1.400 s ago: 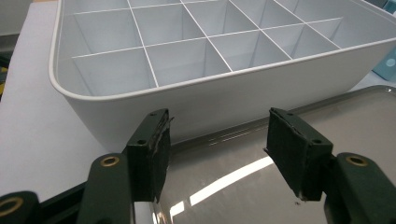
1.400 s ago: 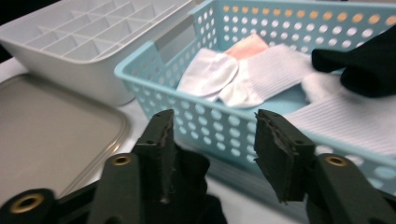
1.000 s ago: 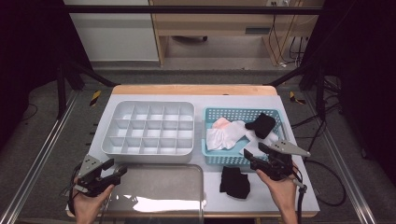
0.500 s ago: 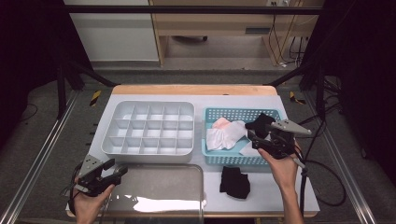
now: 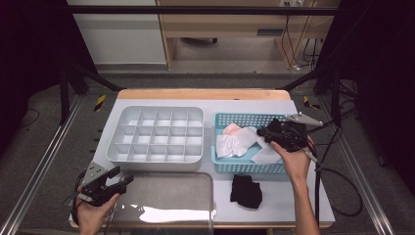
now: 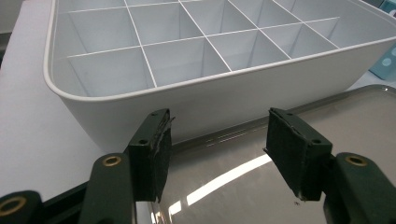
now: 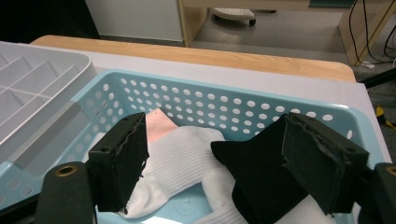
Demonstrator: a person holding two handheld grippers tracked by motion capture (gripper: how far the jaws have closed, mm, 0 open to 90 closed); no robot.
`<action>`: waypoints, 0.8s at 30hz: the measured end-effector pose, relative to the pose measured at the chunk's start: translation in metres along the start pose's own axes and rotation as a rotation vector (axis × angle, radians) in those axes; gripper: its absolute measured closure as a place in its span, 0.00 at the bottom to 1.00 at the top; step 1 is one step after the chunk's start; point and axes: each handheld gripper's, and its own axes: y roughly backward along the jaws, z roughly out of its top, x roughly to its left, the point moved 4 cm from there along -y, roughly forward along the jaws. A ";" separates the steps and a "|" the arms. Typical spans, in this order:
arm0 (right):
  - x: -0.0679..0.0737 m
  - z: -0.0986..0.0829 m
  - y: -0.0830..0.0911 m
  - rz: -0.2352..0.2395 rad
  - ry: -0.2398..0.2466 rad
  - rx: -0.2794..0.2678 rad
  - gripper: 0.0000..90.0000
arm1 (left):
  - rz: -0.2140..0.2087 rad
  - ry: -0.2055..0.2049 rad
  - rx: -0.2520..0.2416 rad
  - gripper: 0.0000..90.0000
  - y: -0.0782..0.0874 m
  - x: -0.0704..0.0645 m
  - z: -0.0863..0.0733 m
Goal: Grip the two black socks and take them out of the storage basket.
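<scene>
A light blue perforated basket (image 5: 244, 117) at the right holds white socks (image 5: 235, 143), a pink one (image 7: 156, 126) and a black sock (image 7: 254, 179). My right gripper (image 5: 262, 132) hovers over the basket's right part, open; in the right gripper view (image 7: 215, 163) its jaws straddle the black sock and a white sock (image 7: 180, 161) without closing. Another black sock (image 5: 246, 191) lies on the table in front of the basket. My left gripper (image 5: 121, 175) sits at the front left, open and empty, its jaws (image 6: 217, 158) above a shiny steel tray (image 6: 280, 186).
A white compartment organizer (image 5: 154, 132) stands left of the basket, its near wall (image 6: 224, 100) just ahead of my left gripper. The steel tray (image 5: 166, 200) lies along the front edge. A wooden strip (image 5: 205, 93) borders the table's far side.
My right gripper has moved from the front of the table beside the loose black sock, forward and up over the basket. The left gripper has stayed put.
</scene>
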 end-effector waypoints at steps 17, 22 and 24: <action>-0.024 0.003 -0.032 -0.060 -0.037 0.053 0.25 | 0.000 -0.010 0.006 0.44 -0.001 -0.002 0.000; -0.034 0.000 -0.048 -0.084 -0.051 0.100 0.25 | 0.001 -0.014 0.010 0.44 -0.001 -0.003 -0.001; -0.036 -0.002 -0.052 -0.090 -0.056 0.110 0.25 | 0.001 -0.019 0.013 0.44 -0.002 -0.003 -0.001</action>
